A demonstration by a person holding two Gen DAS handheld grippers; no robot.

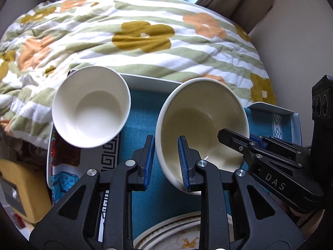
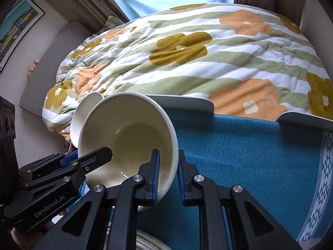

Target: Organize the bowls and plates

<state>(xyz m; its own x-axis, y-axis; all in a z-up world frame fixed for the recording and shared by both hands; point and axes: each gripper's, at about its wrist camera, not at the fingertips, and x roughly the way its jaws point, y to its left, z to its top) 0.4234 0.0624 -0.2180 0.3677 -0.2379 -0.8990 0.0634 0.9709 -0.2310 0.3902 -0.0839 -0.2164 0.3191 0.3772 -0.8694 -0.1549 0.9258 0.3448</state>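
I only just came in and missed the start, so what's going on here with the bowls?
A person with two handheld grippers is sorting dishes on a blue cloth. Both the left gripper and right gripper straddle the rim of the larger cream bowl, one finger inside and one outside, tilting it. A smaller white bowl sits untouched beside it, and a patterned plate lies nearer the camera.

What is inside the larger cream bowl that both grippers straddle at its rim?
No food: the larger cream bowl holds only one finger of each gripper, left gripper, right gripper. Its underside is hidden.
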